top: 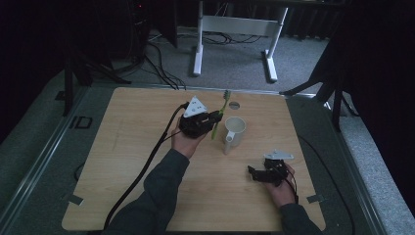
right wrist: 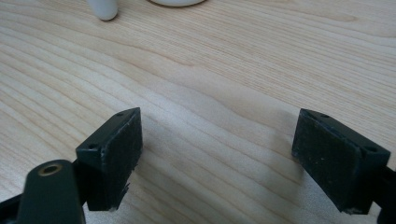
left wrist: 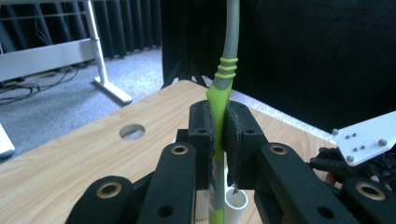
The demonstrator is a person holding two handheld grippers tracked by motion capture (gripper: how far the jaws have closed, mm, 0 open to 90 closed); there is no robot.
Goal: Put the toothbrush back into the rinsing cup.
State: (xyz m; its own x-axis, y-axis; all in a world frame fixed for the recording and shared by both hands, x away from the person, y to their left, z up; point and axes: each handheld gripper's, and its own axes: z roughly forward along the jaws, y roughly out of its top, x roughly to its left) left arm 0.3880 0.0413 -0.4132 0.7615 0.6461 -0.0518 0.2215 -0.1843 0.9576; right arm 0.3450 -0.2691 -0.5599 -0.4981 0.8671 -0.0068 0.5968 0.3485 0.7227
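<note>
A green and grey toothbrush [top: 220, 111] stands nearly upright, bristles up, just left of a white mug [top: 235, 130] at the table's middle. My left gripper [top: 214, 120] is shut on its handle. In the left gripper view the two black pads pinch the green part of the toothbrush [left wrist: 227, 60], and the mug's handle [left wrist: 236, 204] sits right below the jaws. My right gripper [top: 251, 172] rests low over the table near the front right, jaws pointing left. In the right gripper view it [right wrist: 219, 158] stands open over bare wood, with the mug's handle [right wrist: 105, 9] at the top edge.
The wooden table [top: 132, 161] has a round hole [top: 234, 105] behind the mug. A black cable [top: 142, 171] trails from the left gripper to the front edge. A white desk frame [top: 235, 29] stands on the carpet beyond the table.
</note>
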